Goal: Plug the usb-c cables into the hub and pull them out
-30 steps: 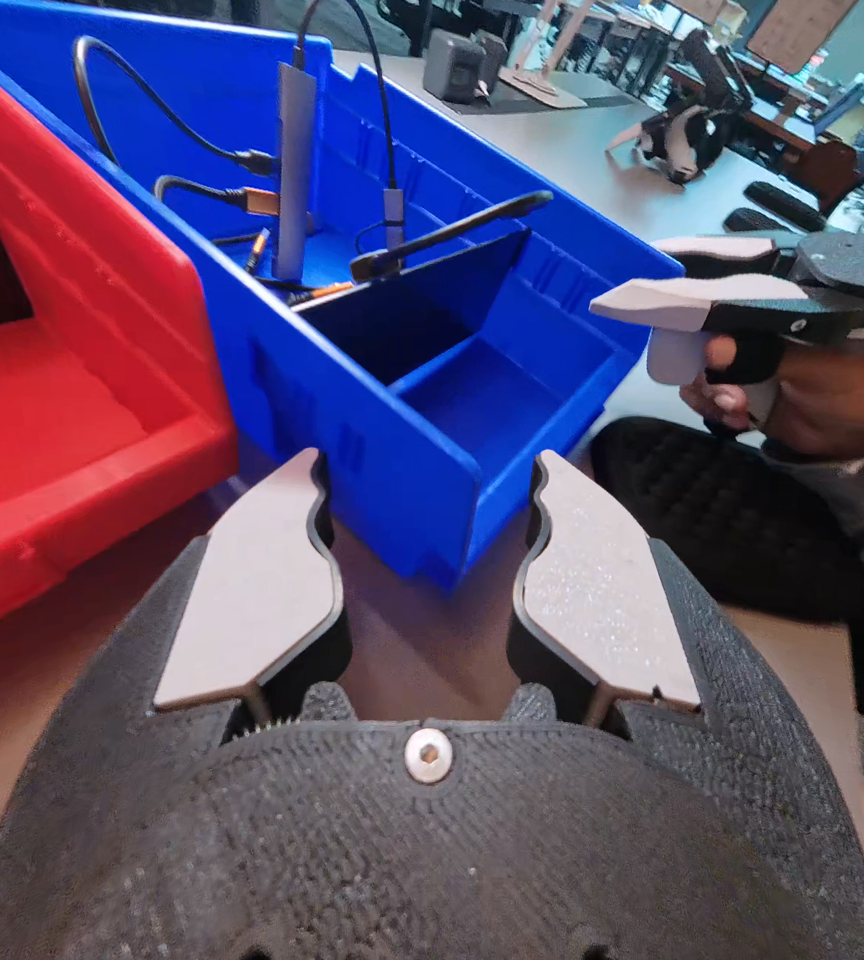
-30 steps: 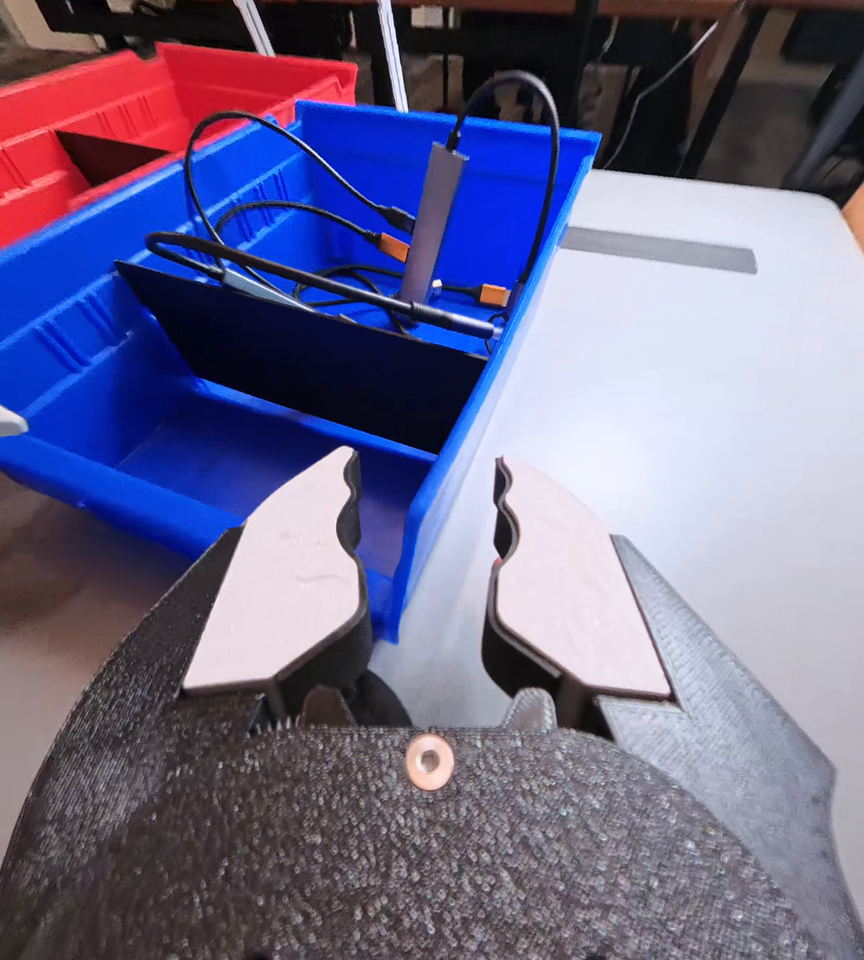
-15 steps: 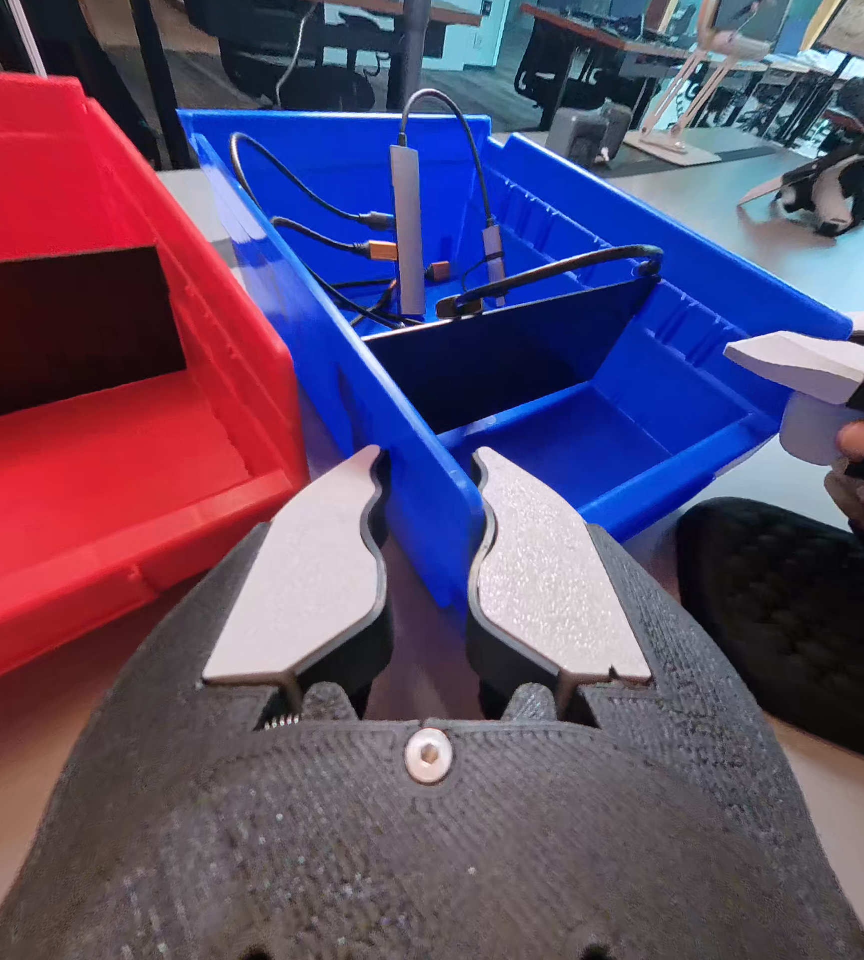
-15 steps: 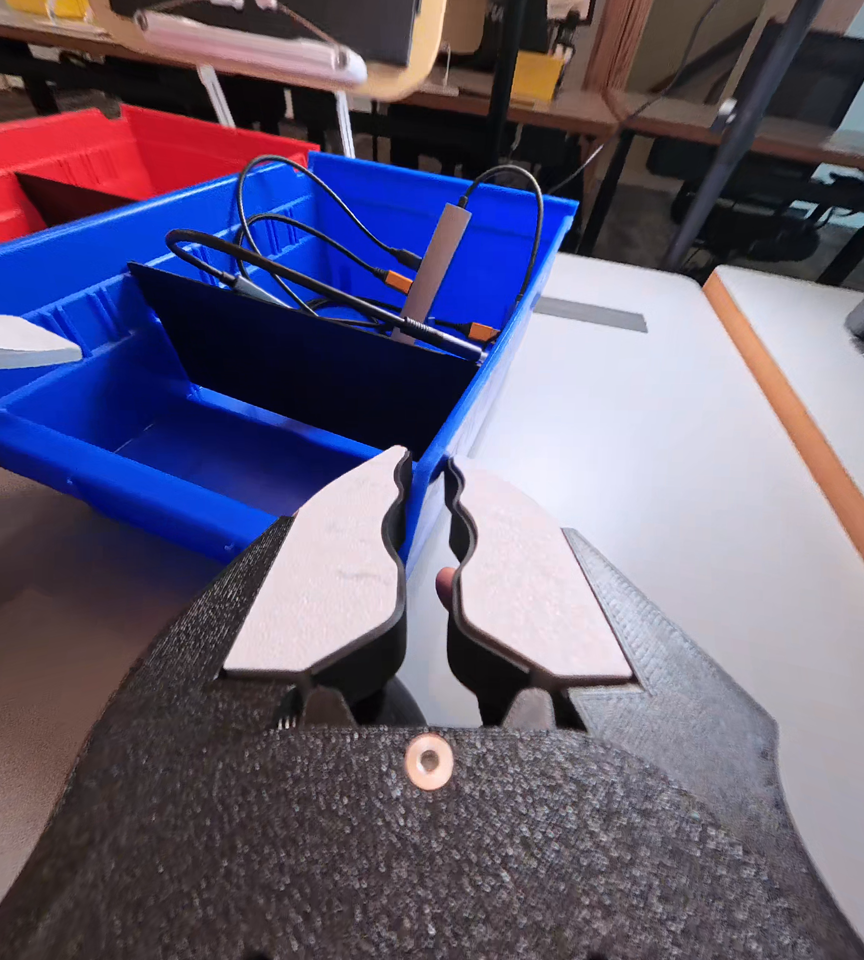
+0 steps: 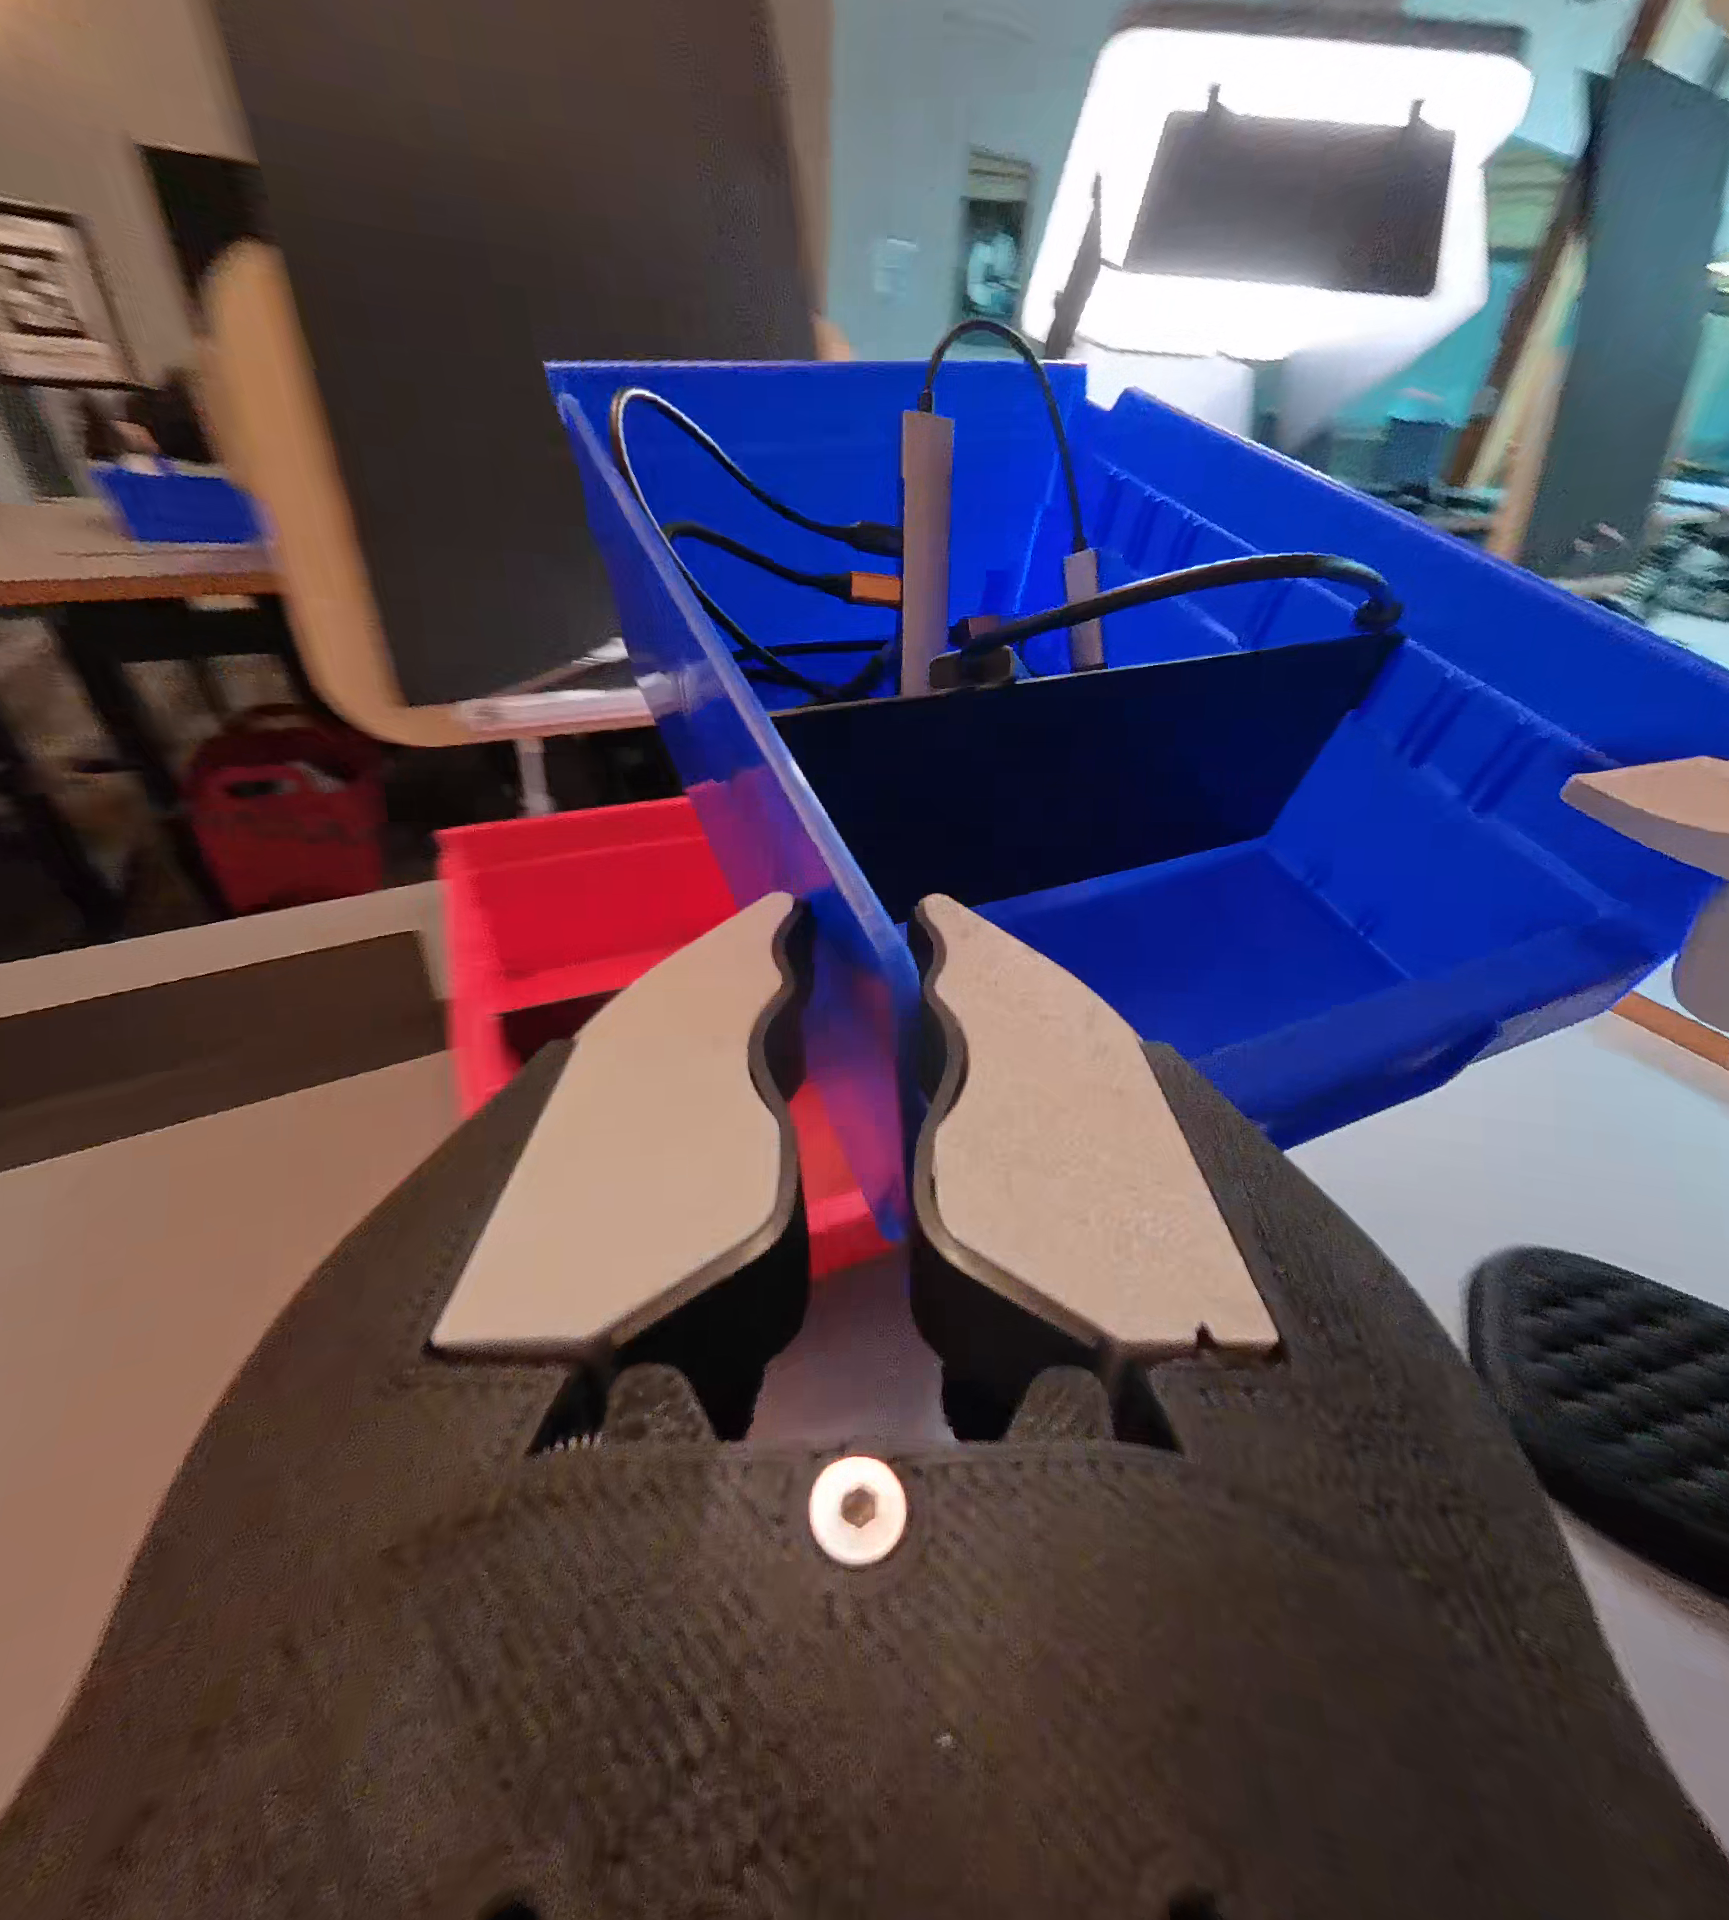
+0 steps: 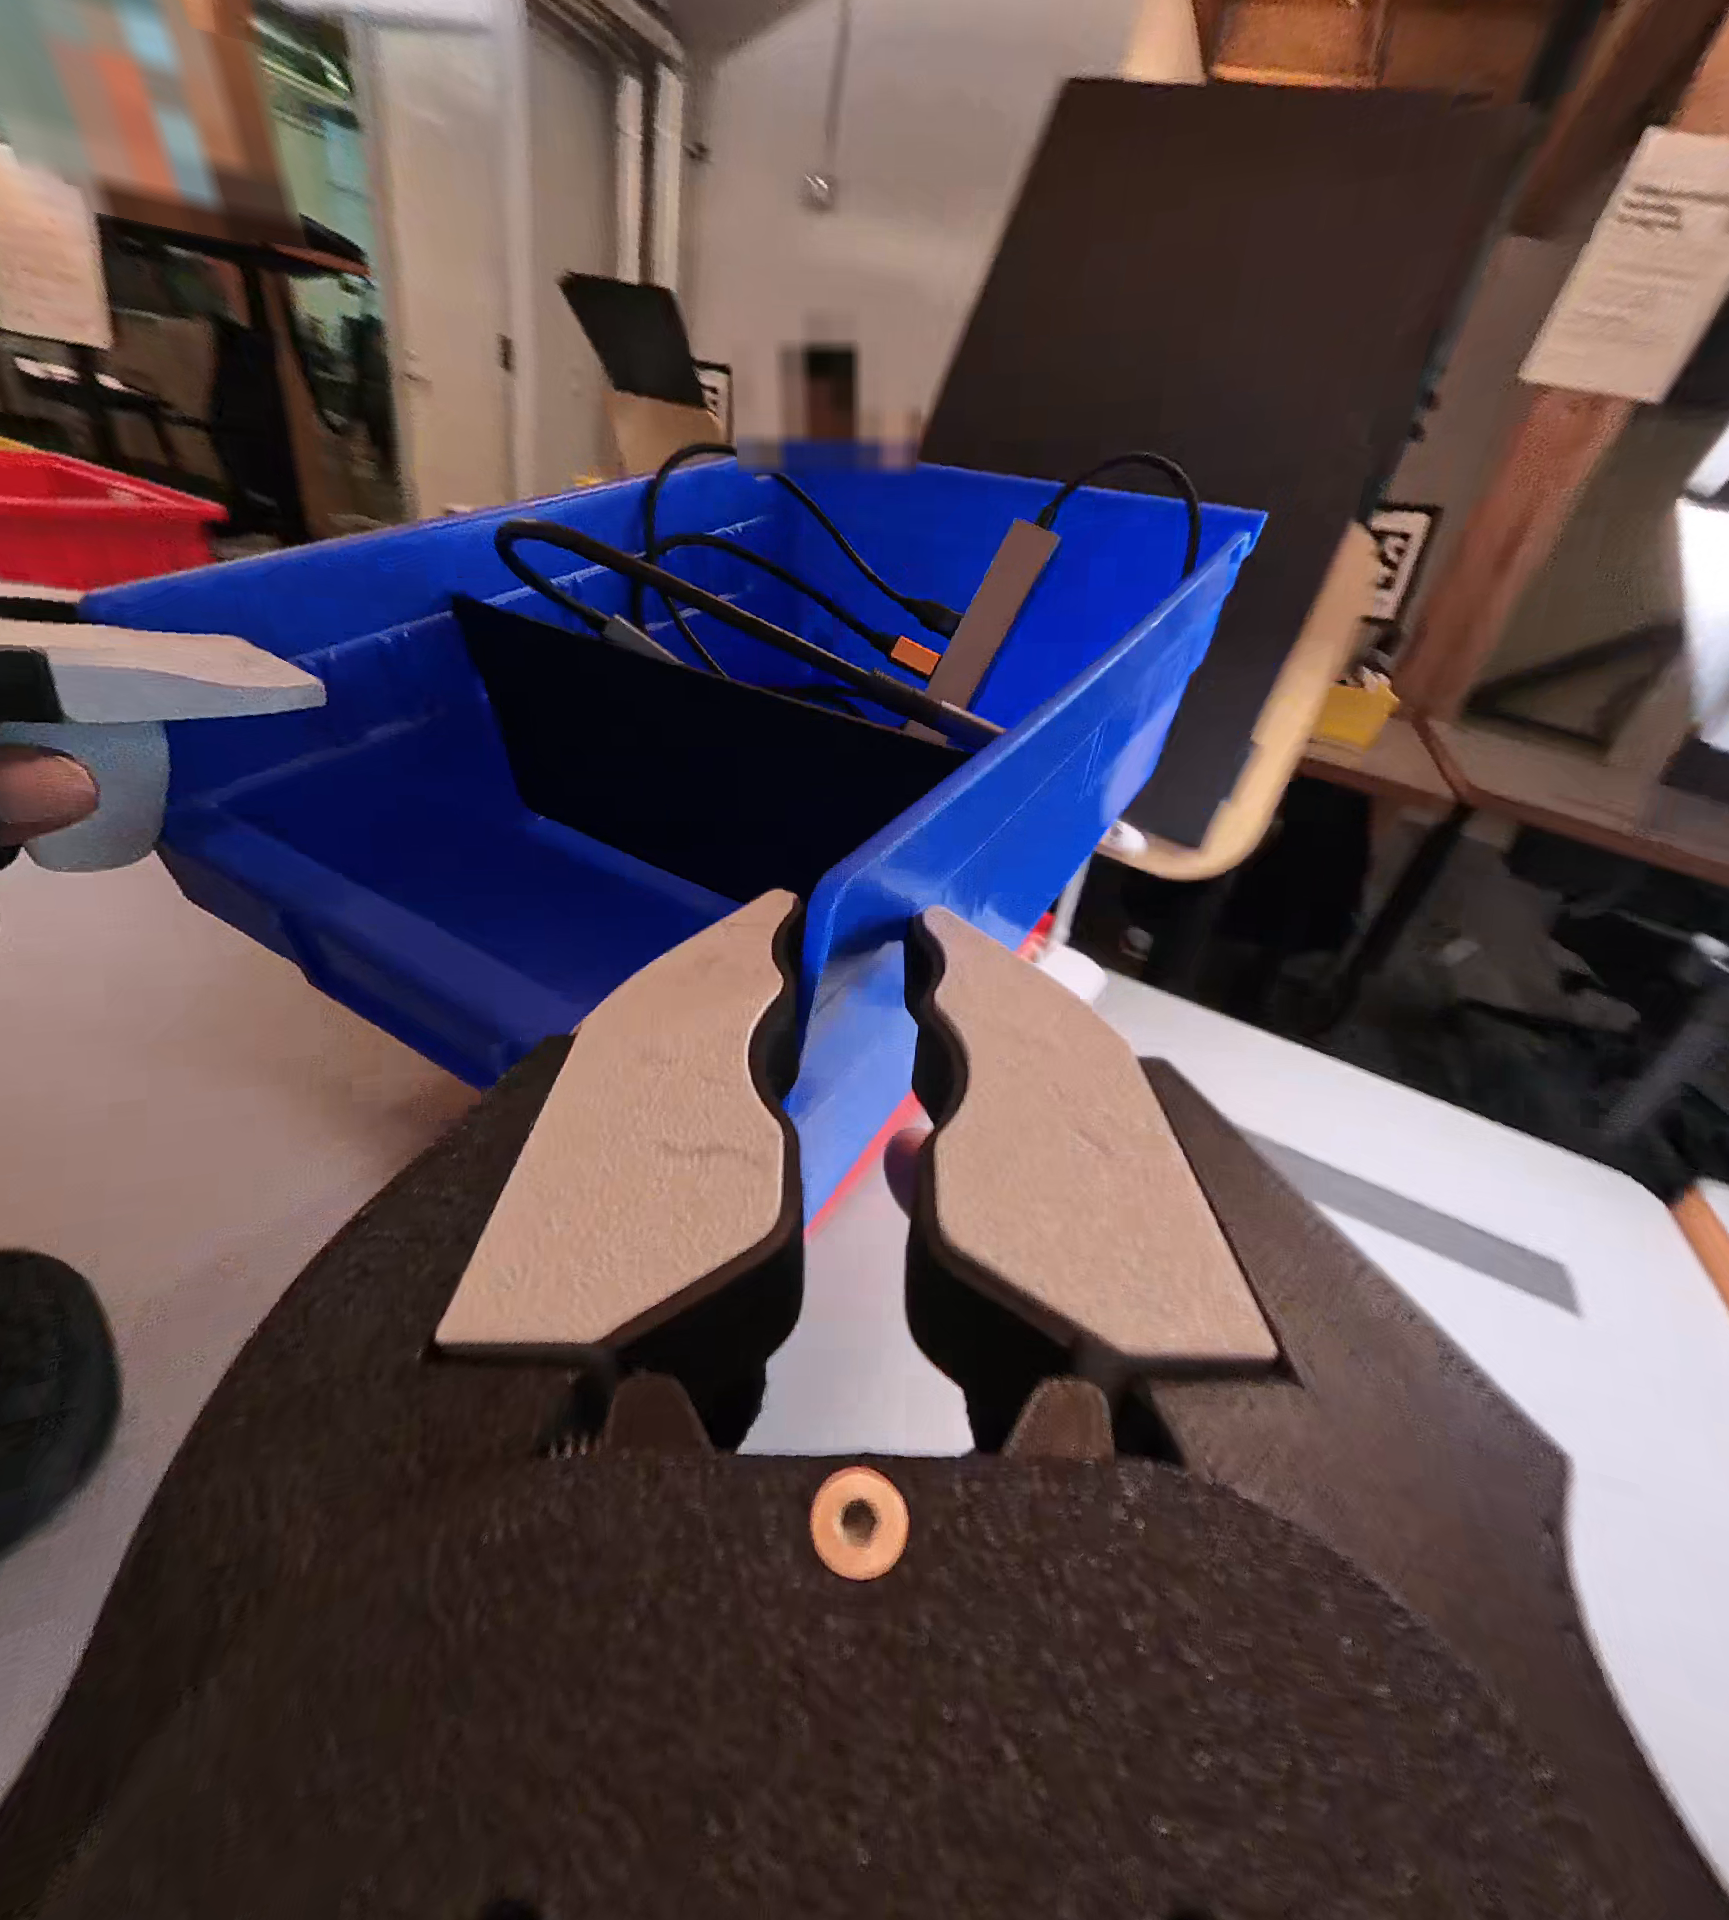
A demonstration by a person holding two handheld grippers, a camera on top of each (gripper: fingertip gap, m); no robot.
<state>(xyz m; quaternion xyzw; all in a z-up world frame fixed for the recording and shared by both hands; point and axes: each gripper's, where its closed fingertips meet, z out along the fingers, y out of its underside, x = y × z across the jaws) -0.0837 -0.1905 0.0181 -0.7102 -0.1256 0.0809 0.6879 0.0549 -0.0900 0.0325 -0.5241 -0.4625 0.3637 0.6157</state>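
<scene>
Hub (image 5: 924, 540): a slim grey bar standing nearly upright in the back compartment of the blue bin (image 5: 1462, 727), leaning against the rear wall.
Cables (image 5: 735, 499): black leads looped in that same back compartment; two with orange and dark plugs meet the hub's side, another arches from its top end, and one thick lead lies across the divider's top edge.
Divider (image 5: 1047, 769): a dark panel splitting the bin; the front compartment holds nothing.
Left gripper (image 5: 855, 1039): pinching the bin's left side wall near the front corner, one finger on each face.
Right gripper (image 6: 855, 1039): clamped on the bin's right side wall in the same way.
Red bin (image 5: 579, 894): just beside the blue bin's left wall.
Table (image 6: 1411, 1143): pale top under both bins.
</scene>
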